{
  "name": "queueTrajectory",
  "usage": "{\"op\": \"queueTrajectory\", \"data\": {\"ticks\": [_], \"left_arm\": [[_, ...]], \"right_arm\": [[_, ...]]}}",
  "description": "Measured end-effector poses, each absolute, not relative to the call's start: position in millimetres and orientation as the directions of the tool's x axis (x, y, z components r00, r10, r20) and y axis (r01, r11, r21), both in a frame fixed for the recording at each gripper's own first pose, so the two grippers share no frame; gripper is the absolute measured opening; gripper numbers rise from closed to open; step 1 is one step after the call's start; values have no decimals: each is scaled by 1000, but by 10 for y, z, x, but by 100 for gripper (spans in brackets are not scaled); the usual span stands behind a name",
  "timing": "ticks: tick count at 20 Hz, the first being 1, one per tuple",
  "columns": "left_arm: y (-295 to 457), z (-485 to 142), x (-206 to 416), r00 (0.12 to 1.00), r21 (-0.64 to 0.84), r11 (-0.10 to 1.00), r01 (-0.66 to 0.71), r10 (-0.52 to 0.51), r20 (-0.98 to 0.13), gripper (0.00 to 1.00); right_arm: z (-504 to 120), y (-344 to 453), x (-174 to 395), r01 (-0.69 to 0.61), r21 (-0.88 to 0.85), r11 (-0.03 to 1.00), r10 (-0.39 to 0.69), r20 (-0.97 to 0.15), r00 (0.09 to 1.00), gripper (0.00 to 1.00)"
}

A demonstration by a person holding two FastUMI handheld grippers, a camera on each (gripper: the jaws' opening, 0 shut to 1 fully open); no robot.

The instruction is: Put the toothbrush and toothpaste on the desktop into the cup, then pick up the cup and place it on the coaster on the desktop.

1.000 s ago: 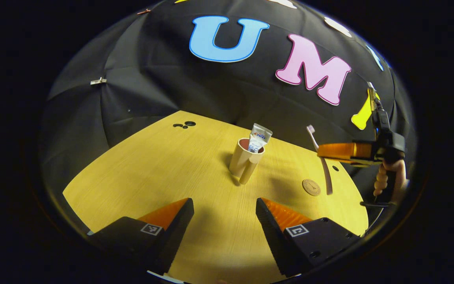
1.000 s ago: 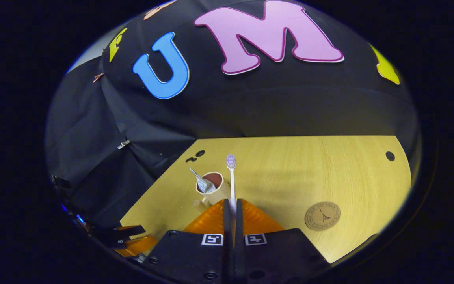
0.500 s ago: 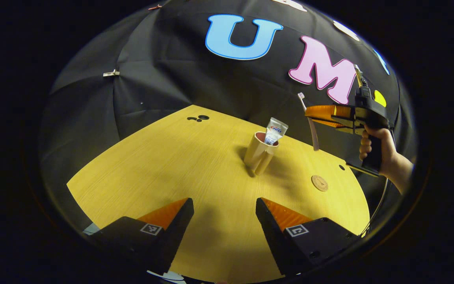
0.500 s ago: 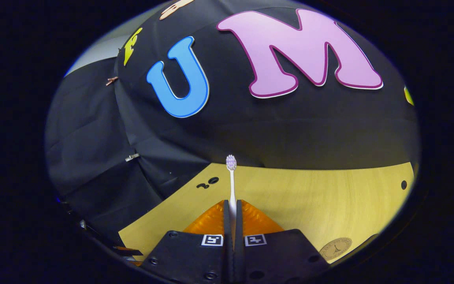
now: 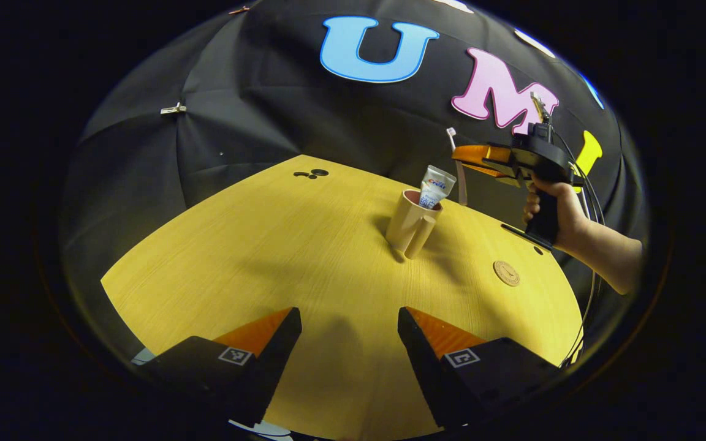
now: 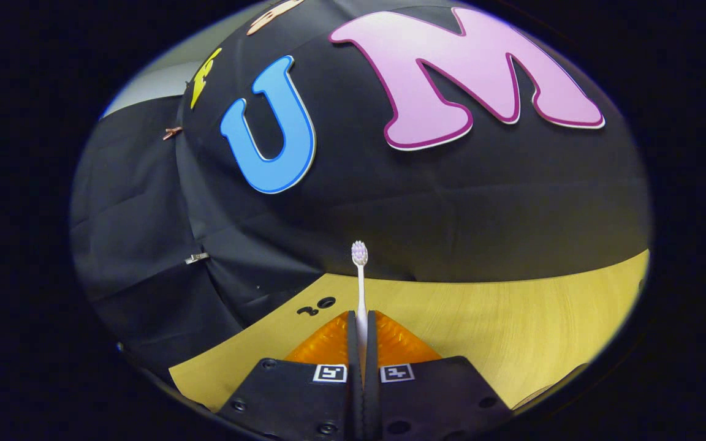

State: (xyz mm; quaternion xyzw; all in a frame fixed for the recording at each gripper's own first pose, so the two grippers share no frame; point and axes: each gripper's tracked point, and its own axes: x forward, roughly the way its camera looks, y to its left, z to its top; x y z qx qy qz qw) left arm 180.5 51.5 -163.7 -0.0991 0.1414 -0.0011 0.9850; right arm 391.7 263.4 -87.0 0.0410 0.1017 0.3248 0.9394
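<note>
One slip risks it: your right gripper (image 6: 362, 343) pinches the slim white toothbrush (image 6: 360, 275); misaligned above the beige plastic cup (image 5: 411, 222) below, it strikes the rim.

Toothpaste (image 5: 436, 185) tube print too small to read; no other legible text.

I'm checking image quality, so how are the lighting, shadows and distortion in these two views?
Left gripper view: even light on the desk, soft shadow left of the cup, fisheye bending the desk edge. Right gripper view: toothbrush sharp, desk rim curved, wall dim.
</note>
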Motion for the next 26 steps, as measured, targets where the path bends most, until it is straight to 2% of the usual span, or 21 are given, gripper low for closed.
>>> {"op": "queueTrajectory", "data": {"ticks": [6, 17, 25, 26], "left_arm": [[423, -1664, 1898, 959, -215, 976, -15, -47, -280, 98], [484, -1837, 1918, 952, -226, 973, -37, -34, -303, 98], [454, -1857, 1919, 951, -221, 975, -27, -43, -305, 98], [439, -1864, 1924, 951, -219, 975, -25, -44, -305, 98]], "right_arm": [[-795, 2817, 4020, -603, 173, 778, 624, -100, 775, 5], [-1066, 2939, 4101, -629, 97, 771, 636, -112, 763, 6], [-1223, 2914, 3896, -661, 125, 740, 672, -149, 725, 12], [-1248, 2886, 3887, -659, 117, 743, 669, -162, 725, 19]]}}
